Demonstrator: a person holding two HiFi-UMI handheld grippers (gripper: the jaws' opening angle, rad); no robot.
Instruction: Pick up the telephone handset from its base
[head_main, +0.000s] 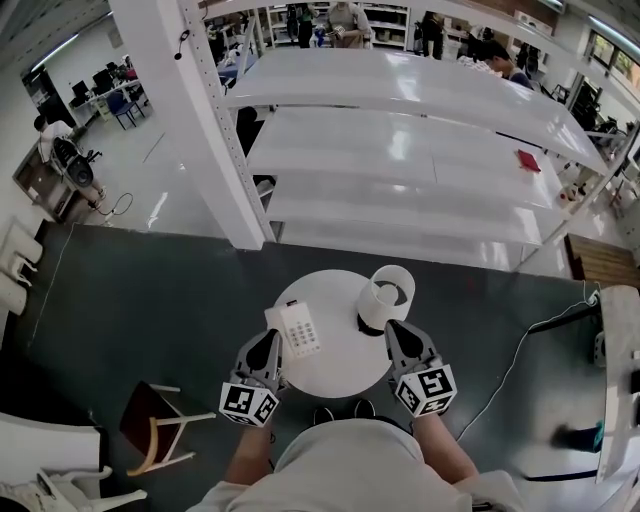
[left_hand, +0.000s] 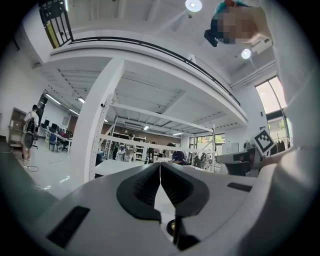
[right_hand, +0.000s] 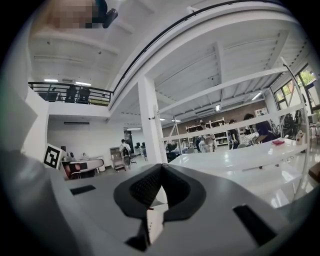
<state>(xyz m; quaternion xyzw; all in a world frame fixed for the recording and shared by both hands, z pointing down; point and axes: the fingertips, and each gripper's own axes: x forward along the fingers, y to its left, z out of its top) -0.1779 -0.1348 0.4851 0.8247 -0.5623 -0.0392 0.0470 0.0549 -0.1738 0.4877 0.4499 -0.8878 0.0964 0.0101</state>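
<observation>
here, telephone (head_main: 300, 329), long axis near-to-far

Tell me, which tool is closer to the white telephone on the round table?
Left. The left tool is close beside the telephone, at its near-left edge. The right tool is across the table, by the white cylinder, well apart from the telephone.

We're standing in a big open lab/workshop hall. We're looking at long glossy white metal rack shelves (head_main: 400, 90) on a perforated white steel upright (head_main: 180, 120), desks w/ dark monitors & blue office chairs (head_main: 105, 88), ppl (head_main: 345, 20) working at the back, and a black-railed mezzanine balcony (right_hand: 70, 92) overhead.
</observation>
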